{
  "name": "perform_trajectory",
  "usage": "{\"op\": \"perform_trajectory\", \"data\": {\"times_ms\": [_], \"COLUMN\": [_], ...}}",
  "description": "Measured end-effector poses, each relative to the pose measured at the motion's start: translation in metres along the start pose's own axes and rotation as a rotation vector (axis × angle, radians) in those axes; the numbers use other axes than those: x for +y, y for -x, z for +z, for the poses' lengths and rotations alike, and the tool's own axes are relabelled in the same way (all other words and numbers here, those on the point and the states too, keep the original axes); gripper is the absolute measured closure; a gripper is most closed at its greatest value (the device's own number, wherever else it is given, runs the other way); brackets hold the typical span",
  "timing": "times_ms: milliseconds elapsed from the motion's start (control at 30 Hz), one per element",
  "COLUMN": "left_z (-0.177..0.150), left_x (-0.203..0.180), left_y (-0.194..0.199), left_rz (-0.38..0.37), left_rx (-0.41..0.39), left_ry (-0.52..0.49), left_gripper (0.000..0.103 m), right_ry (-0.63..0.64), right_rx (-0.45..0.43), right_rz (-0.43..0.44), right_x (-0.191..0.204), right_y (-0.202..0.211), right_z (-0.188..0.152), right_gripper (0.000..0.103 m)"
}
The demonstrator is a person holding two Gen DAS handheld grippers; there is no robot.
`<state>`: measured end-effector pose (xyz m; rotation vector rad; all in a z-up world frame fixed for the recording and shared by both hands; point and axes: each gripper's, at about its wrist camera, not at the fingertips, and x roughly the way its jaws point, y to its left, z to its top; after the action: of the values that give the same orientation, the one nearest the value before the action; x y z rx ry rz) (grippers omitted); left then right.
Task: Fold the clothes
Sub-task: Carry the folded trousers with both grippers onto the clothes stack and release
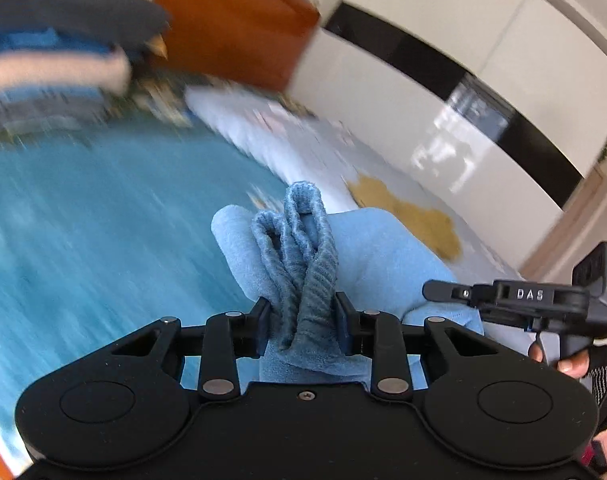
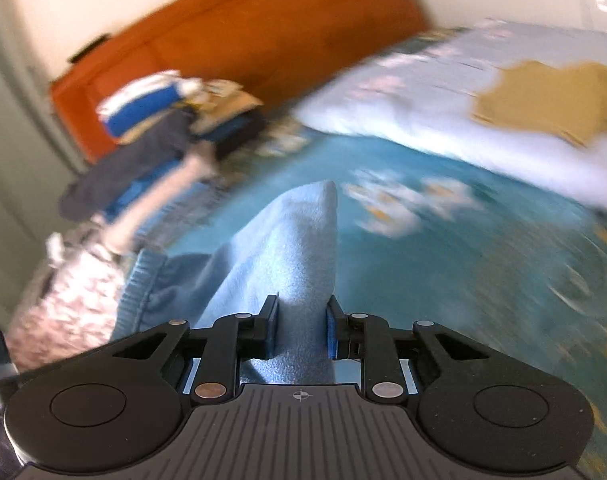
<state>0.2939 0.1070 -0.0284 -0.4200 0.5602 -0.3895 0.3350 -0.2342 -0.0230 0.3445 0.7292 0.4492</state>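
Note:
A light blue garment (image 1: 383, 252) with a ribbed cuff or hem (image 1: 303, 240) is held up over the bed by both grippers. My left gripper (image 1: 303, 316) is shut on the bunched ribbed edge. My right gripper (image 2: 301, 328) is shut on a smooth fold of the same light blue garment (image 2: 287, 248), whose ribbed edge (image 2: 143, 280) hangs to the left. The right gripper also shows in the left wrist view (image 1: 503, 296), to the right of the cloth.
A teal floral bedspread (image 2: 423, 260) lies below. A pile of clothes (image 2: 163, 132) sits at the orange headboard (image 2: 263, 36). A pale blue pillow or duvet (image 2: 403, 96) carries a tan garment (image 2: 551, 100). White wardrobe with dark strip (image 1: 463, 60) stands beyond the bed.

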Motion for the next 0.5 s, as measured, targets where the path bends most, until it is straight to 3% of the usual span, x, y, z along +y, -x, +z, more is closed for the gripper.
{"op": "perform_trajectory", "data": {"times_ms": [133,267,500], "left_z": [0.071,0.156,0.291], "left_x": [0.041,0.076,0.142], "left_y": [0.023,0.039,0.04], "left_rz": [0.083,0.18,0.385], "left_rx": [-0.124,-0.245,-0.406], "left_ry": [-0.006,-0.09,-0.171], "left_gripper": [0.073,0.073,0.073], "right_ry": [0.113,0.221,0.34], "right_rx": [-0.015,-0.077,-0.172], "right_rz": [0.099,0.209,0.313], "right_x": [0.061,0.131,0.232], "right_y": [-0.06,-0.122,-0.24], "right_z": [0.065,0.142,0.252], "right_gripper": [0.083,0.083,0.083]}}
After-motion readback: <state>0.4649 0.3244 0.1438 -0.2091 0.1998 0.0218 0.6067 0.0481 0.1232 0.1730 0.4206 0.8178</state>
